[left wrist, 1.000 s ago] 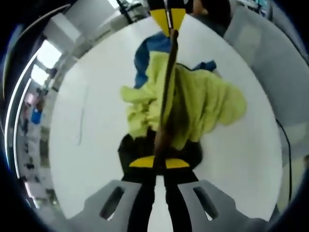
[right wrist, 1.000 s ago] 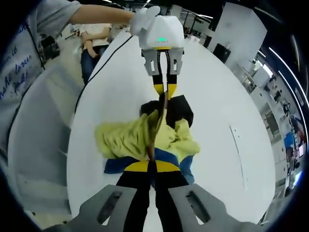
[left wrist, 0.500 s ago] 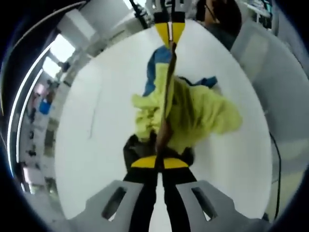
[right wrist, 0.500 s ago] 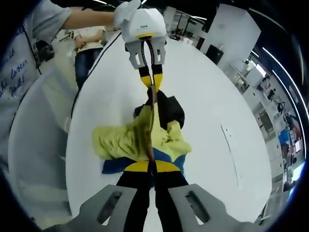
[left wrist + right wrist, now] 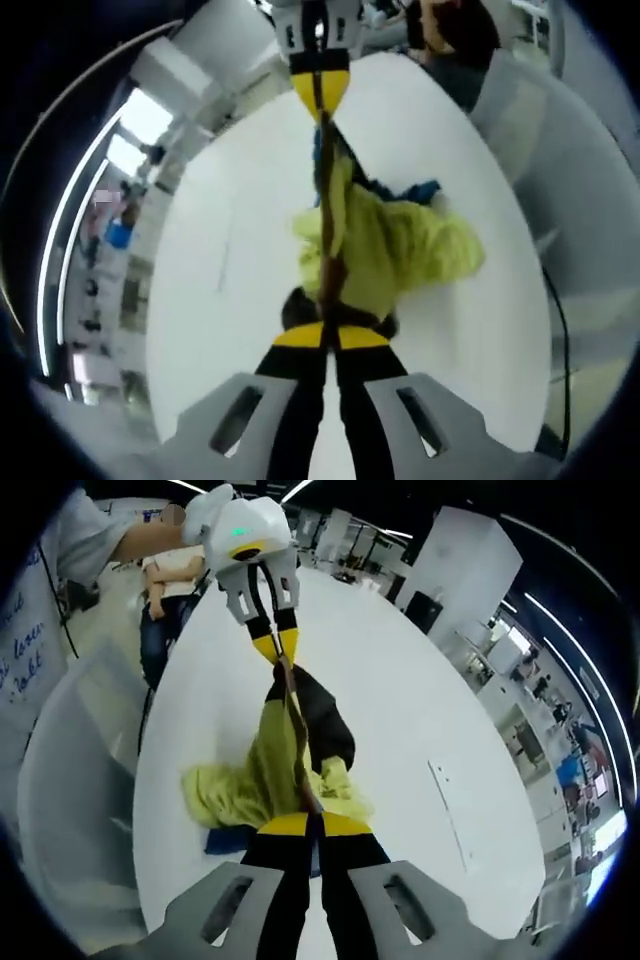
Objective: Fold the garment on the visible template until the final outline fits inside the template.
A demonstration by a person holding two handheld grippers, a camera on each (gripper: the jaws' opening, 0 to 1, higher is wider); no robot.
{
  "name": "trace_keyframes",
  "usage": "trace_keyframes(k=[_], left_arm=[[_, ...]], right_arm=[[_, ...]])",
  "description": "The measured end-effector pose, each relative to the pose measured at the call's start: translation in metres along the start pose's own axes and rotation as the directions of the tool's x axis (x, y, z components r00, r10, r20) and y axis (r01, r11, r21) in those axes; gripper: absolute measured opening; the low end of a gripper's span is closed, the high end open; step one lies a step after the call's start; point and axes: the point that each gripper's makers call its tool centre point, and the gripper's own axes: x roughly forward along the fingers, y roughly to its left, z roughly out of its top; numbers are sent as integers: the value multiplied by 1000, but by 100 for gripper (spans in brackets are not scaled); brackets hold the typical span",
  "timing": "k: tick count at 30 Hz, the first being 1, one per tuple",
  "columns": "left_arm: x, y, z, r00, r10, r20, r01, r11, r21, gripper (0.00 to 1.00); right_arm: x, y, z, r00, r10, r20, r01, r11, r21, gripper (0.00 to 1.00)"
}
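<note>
A yellow-green garment [image 5: 400, 250] with blue and black parts hangs stretched between my two grippers above a white table [image 5: 240, 260]. My left gripper [image 5: 328, 336] is shut on its black end, and the right gripper [image 5: 320, 92] at the top of the left gripper view pinches the blue end. In the right gripper view my right gripper [image 5: 310, 825] is shut on the garment [image 5: 270, 770], whose taut brown edge runs up to the left gripper [image 5: 277, 650], held by a gloved hand. The loose yellow part droops onto the table [image 5: 400, 710].
A thin marked line [image 5: 447, 802] lies on the table to the right of the garment. A person [image 5: 165, 590] stands beyond the table's far edge, and a sleeve [image 5: 40, 600] fills the left side. A black cable [image 5: 560, 320] runs along the table's edge.
Both grippers have risen and drawn apart, pulling the garment taut and lifting most of it off the table. Only the yellow part still trails on the surface.
</note>
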Motion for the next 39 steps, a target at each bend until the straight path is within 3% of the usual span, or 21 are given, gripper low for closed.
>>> trace_keyframes(k=[14,23,26,31,39], left_arm=[[-49,29,25,990,137,38,-137,991,7,0],[-85,42,45,970,233,66,-236,971,42,0],[-99,47,53,960,269,78,-273,960,58,0],[-132,62,70,926,359,121,-369,927,72,0],[-166,71,84,896,419,147,-433,897,89,0]], right_arm=[[-41,-18,39,988,-135,71,137,990,-34,2],[-71,-43,61,967,-221,130,228,973,-40,2],[-83,-49,69,956,-252,150,262,964,-47,2],[-107,-62,88,927,-317,198,335,940,-63,2],[-140,-64,119,885,-385,261,418,905,-79,2]])
